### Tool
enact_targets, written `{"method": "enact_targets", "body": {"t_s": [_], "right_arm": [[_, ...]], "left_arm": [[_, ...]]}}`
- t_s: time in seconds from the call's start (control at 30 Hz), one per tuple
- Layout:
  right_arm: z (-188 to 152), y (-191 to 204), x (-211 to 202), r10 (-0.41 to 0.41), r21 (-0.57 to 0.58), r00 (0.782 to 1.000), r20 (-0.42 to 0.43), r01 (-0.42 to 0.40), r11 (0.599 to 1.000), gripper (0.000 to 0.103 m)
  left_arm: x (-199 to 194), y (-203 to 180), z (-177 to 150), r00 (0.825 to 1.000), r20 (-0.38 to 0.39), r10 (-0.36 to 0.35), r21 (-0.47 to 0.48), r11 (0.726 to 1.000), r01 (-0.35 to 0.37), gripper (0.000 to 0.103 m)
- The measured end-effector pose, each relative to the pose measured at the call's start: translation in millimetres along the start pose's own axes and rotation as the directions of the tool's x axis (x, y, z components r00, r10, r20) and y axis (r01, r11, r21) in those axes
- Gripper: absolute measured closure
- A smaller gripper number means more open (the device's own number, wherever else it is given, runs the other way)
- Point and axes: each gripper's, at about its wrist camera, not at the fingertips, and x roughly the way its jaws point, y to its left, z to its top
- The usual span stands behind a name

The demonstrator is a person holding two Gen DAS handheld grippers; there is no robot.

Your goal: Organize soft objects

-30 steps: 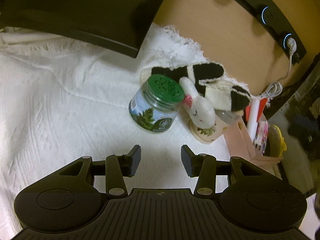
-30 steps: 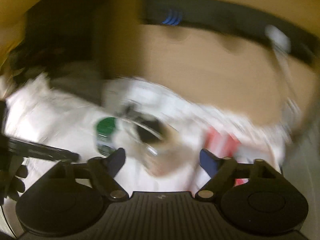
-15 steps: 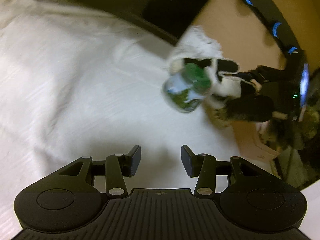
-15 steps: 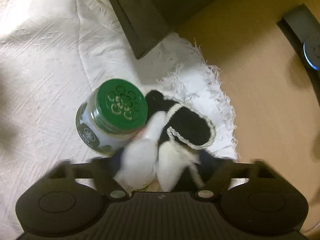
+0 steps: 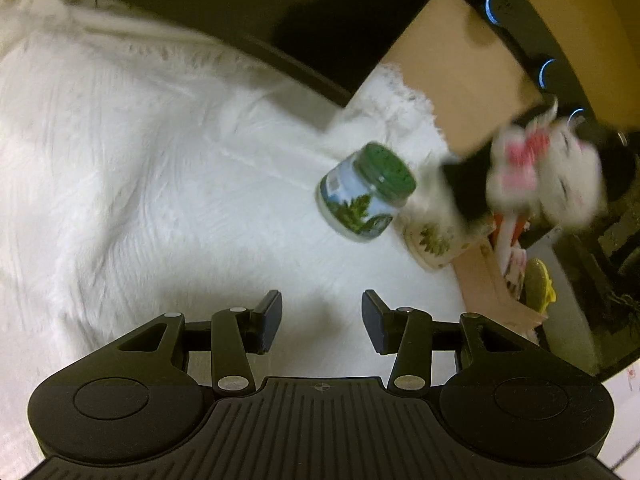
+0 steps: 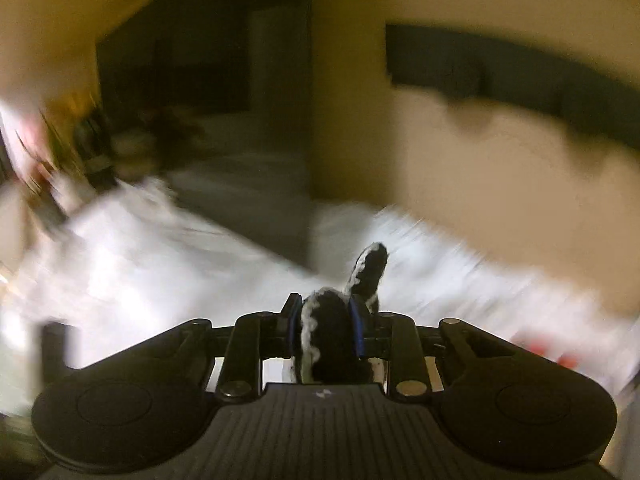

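My right gripper (image 6: 326,320) is shut on a black and white knitted soft item (image 6: 340,320) and holds it above the white cloth (image 6: 160,256). In the left wrist view the same bundle shows blurred in the air at the right, with a white plush bunny (image 5: 560,176) with pink ears and a black part (image 5: 460,184). My left gripper (image 5: 320,320) is open and empty, low over the white cloth (image 5: 140,180), well short of the bundle.
A glass jar with a green lid (image 5: 366,196) stands on the cloth, next to a floral cup (image 5: 436,240). A pink organiser box (image 5: 496,284) with pens sits at the cloth's right edge. A dark monitor base (image 5: 280,20) and a black power strip (image 5: 536,56) lie behind.
My right gripper closed on the black and white soft item by the jar and lifted it with the bunny off the cup. My left gripper drew back from the jar, still open.
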Motion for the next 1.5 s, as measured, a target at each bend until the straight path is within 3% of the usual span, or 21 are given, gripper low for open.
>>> {"method": "enact_targets", "body": {"t_s": [0.07, 0.13, 0.23, 0.33, 0.47, 0.57, 0.67, 0.8, 0.83, 0.87, 0.93, 1.03, 1.17, 1.23, 1.37, 1.5], "right_arm": [[-23, 3, 5, 0.122, 0.082, 0.991, -0.049, -0.118, 0.99, 0.075], [-43, 17, 13, 0.151, 0.063, 0.983, -0.105, -0.145, 0.987, 0.072], [-63, 34, 20, 0.092, -0.031, 0.984, -0.152, -0.098, 0.995, 0.054], [-65, 29, 21, 0.047, -0.05, 0.987, -0.155, -0.055, 0.997, 0.053], [-77, 12, 15, -0.097, -0.046, 0.986, -0.132, 0.092, 0.995, 0.037], [-89, -3, 14, -0.171, -0.063, 0.975, -0.141, 0.163, 0.985, 0.037], [-94, -14, 7, -0.205, -0.066, 0.971, -0.126, 0.198, 0.978, 0.037], [-56, -30, 9, -0.219, -0.065, 0.968, -0.119, 0.213, 0.975, 0.038], [-39, -35, 16, -0.195, -0.045, 0.97, -0.144, 0.19, 0.981, 0.043], [-19, -41, 27, -0.161, -0.013, 0.97, -0.184, 0.161, 0.987, 0.056], [16, -55, 55, -0.116, 0.05, 0.957, -0.264, 0.134, 0.99, 0.068], [52, -75, 108, -0.088, 0.089, 0.919, -0.385, 0.132, 0.987, 0.07], [67, -97, 195, -0.118, 0.066, 0.814, -0.569, 0.188, 0.98, 0.07], [61, -103, 227, -0.148, 0.039, 0.775, -0.615, 0.217, 0.975, 0.072], [39, -116, 275, -0.175, 0.014, 0.673, -0.719, 0.266, 0.964, 0.086], [27, -125, 297, -0.171, 0.017, 0.614, -0.771, 0.289, 0.957, 0.086]], "left_arm": [[-6, 0, 5, 1.0, 0.022, -0.002, 0.0, 1.0, 0.002, 0.055], [-9, -1, 10, 1.0, 0.031, 0.001, 0.001, 1.0, -0.001, 0.055], [-9, -4, 14, 1.0, 0.024, 0.007, 0.02, 1.0, -0.007, 0.055], [-4, -10, 13, 1.0, -0.003, 0.002, 0.034, 0.999, -0.002, 0.055], [-2, -19, 4, 0.999, -0.044, -0.016, 0.062, 0.998, 0.019, 0.055], [-3, -32, -3, 0.995, -0.091, -0.034, 0.098, 0.994, 0.043, 0.055], [-8, -43, -11, 0.99, -0.142, 0.002, 0.147, 0.989, 0.019, 0.055], [-16, -36, -16, 0.988, -0.147, 0.053, 0.091, 0.995, -0.04, 0.055], [-16, -33, -17, 0.987, -0.15, 0.06, 0.066, 0.997, -0.051, 0.055], [-15, -30, -18, 0.985, -0.159, 0.065, 0.043, 0.997, -0.059, 0.055], [-12, -25, -22, 0.979, -0.192, 0.066, -0.002, 0.998, -0.068, 0.055], [-12, -21, -32, 0.97, -0.238, 0.053, -0.048, 0.997, -0.066, 0.055], [-15, -13, -48, 0.965, -0.26, -0.031, -0.103, 0.995, 0.004, 0.055], [-11, -9, -56, 0.959, -0.271, -0.086, -0.141, 0.989, 0.049, 0.055], [-1, 5, -68, 0.952, -0.256, -0.167, -0.228, 0.967, 0.109, 0.055], [4, 12, -71, 0.949, -0.232, -0.212, -0.247, 0.957, 0.154, 0.055]]}}
